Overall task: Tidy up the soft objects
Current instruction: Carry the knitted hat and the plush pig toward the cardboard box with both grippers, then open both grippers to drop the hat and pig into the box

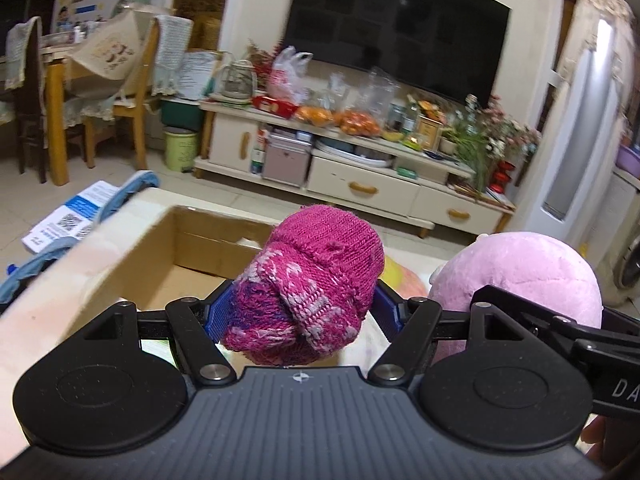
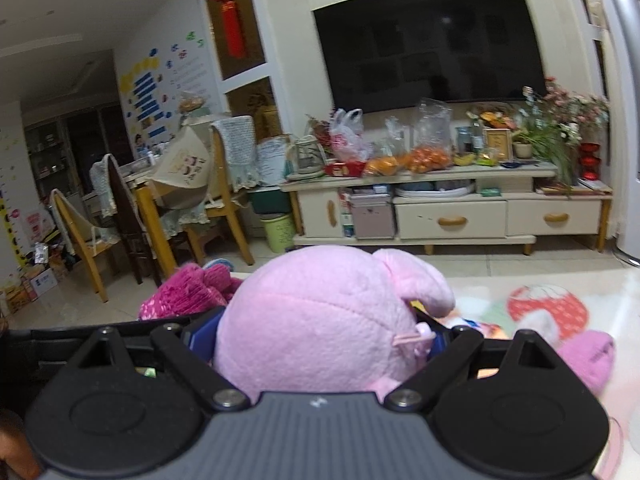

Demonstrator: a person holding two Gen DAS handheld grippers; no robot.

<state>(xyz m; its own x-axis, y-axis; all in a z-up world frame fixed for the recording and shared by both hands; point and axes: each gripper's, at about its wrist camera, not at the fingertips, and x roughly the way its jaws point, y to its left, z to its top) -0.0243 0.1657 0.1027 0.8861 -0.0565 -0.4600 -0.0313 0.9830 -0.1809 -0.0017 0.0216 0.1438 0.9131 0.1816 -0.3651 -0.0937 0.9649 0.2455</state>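
Note:
My left gripper [image 1: 306,308] is shut on a magenta knitted roll with pale pink patterning [image 1: 310,286], its blue pads pressing both sides. The roll hangs above the near edge of an open cardboard box [image 1: 160,248]. To its right, a pale pink plush toy [image 1: 516,272] is held by my right gripper. In the right wrist view, my right gripper [image 2: 320,332] is shut on that pink plush toy [image 2: 316,320], which fills the space between the blue pads. The magenta knit [image 2: 188,292] shows at the left, beside the plush.
A patterned mat [image 2: 548,304] covers the table, with another pink soft object [image 2: 588,360] lying at the right. Beyond stand a TV cabinet [image 2: 452,216] crowded with fruit bags and flowers, a dining table with chairs [image 2: 172,200], and blue cloth and papers [image 1: 80,212] left of the box.

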